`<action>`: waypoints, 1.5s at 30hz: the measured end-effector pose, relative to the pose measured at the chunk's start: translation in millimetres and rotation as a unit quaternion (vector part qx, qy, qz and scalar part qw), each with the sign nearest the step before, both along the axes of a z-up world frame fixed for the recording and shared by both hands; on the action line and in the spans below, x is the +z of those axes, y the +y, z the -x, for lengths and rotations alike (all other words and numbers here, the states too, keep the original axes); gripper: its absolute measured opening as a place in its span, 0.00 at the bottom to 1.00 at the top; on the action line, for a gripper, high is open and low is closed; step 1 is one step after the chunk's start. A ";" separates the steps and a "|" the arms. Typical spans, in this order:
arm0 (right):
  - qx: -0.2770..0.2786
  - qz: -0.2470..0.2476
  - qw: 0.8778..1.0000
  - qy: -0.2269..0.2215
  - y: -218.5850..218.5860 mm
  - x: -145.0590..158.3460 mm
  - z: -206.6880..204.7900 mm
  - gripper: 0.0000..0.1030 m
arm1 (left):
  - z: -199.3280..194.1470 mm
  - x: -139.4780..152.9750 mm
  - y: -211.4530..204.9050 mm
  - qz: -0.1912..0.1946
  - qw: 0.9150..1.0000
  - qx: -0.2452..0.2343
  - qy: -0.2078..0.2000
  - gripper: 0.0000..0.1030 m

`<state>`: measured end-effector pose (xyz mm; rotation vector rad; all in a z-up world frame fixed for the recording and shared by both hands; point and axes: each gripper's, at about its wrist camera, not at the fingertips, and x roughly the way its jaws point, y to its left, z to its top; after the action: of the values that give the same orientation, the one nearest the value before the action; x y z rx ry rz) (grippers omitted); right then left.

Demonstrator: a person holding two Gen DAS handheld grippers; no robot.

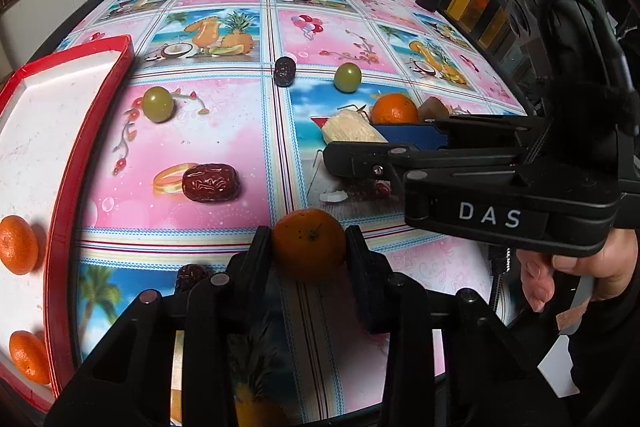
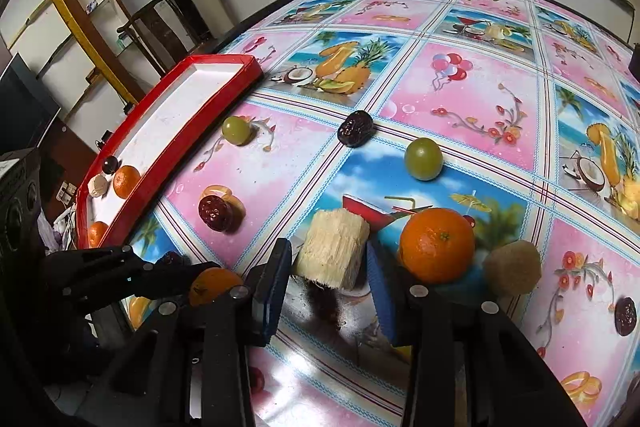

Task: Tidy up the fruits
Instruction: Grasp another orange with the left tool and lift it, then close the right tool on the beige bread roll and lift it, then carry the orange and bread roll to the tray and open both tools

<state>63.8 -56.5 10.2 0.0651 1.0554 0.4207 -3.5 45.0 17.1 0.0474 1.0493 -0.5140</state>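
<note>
The left tongs are clamped on a small orange resting on the tabletop, while the right tongs squeeze a pale fibrous chunk beside a larger orange. Beyond lie red dates, green grapes, and the red-rimmed tray holding sorted fruit.

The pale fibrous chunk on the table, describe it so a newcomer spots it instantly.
Start at the red tray, then cross the tablecloth to the right gripper. The pale fibrous chunk sits between its blue pads, beside an orange: the only cream, blocky, stringy piece among round fruits.
</note>
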 end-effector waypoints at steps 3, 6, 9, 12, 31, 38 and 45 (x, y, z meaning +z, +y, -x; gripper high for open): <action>0.001 -0.002 1.000 -0.005 0.6 3.9 2.0 0.37 | 2.0 1.7 1.6 0.003 1.000 0.000 0.001 0.34; 0.004 -0.002 1.000 -0.012 3.3 8.8 4.5 0.37 | 3.6 6.1 6.6 0.007 1.000 0.004 -0.003 0.34; 0.009 0.000 1.000 -0.015 6.0 10.7 5.9 0.37 | 3.3 9.4 14.7 0.013 1.000 0.012 -0.001 0.34; 0.009 0.003 1.000 -0.008 7.0 6.4 5.4 0.37 | 3.9 14.0 24.5 0.020 1.000 0.022 -0.002 0.34; 0.014 0.034 0.999 0.011 23.0 -0.6 1.6 0.29 | 1.1 32.2 69.1 0.030 0.997 0.067 -0.019 0.34; 0.023 0.025 0.999 -0.012 30.4 13.8 7.6 0.29 | -0.7 33.4 83.5 0.027 0.996 0.085 -0.023 0.34; 0.039 0.016 0.999 -0.025 45.5 26.7 8.9 0.29 | 0.0 35.3 91.4 0.021 0.995 0.095 -0.027 0.34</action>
<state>54.8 -11.0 36.9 -0.0144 1.0167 0.4741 -3.5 136.5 52.4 -0.0740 0.9783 -0.3601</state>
